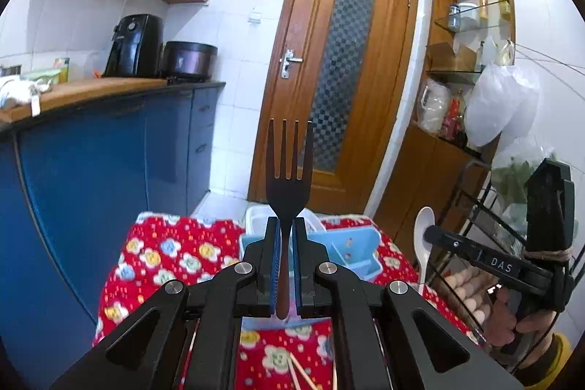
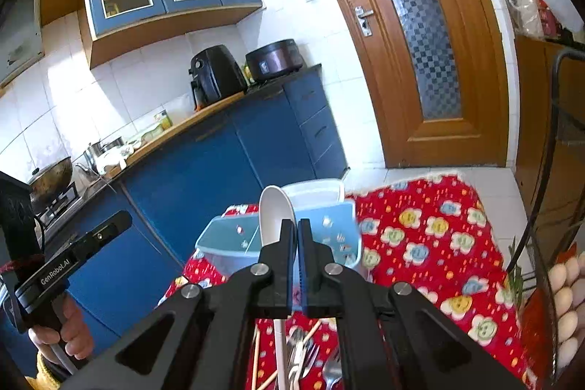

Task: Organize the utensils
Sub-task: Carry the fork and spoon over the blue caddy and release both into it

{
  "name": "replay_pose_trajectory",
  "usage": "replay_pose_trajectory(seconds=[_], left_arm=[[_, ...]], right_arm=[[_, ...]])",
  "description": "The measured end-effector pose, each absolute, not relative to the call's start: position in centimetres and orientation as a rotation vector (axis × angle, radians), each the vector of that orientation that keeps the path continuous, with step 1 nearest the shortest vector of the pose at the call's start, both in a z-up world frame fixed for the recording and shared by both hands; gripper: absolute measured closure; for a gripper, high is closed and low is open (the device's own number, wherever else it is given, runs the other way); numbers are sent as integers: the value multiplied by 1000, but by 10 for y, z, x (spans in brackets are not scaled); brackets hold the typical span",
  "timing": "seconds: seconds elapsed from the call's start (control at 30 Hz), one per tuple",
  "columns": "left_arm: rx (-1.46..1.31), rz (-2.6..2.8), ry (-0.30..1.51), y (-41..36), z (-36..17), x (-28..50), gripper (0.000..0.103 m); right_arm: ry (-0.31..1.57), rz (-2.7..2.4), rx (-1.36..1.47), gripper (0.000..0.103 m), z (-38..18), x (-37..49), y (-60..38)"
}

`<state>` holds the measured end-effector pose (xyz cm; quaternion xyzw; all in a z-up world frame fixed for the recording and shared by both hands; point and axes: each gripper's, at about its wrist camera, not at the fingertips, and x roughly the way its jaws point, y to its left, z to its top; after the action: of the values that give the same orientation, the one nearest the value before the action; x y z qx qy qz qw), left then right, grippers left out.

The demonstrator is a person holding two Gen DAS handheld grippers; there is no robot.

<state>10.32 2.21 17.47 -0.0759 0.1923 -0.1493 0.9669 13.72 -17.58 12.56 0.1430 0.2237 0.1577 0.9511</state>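
The table wears a red cloth with flowers on it, and everything for this job sits on that table. At the far end of the table stands a blue holder with walls inside that split it into slots, most likely so each kind of tool can get its own slot. A white tub stands just behind the holder. Above the near side of the table, in front of the holder, the left gripper is closed tight on the thin handle of a dark fork. The fork points up with its prongs high, held low on the handle, so the handle end can drop into a slot first. Beside it, also above the table, the right gripper is squeezed shut on a white spoon, with the bowl of the spoon sticking up past the fingers. Both are held clear of the holder's rim, so they should not bump it. On the near edge of the table, below the grippers, more forks and some chopsticks lie loose, waiting their turn.
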Motion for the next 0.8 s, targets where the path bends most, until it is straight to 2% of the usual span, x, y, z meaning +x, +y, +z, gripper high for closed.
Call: replay_pose_trajectory(seconds=[0.33,0.53,0.8], left_arm=[[-107,-278,350,8,201,144,97],[-86,-264,376,-2,182,165,97],[-75,-243,429,-8,148,189,97]], right_arm=[[377,258,275,99,153,167,-182],[321,197,255,99,156,192,-176],[284,138,223,99,130,213,-165]])
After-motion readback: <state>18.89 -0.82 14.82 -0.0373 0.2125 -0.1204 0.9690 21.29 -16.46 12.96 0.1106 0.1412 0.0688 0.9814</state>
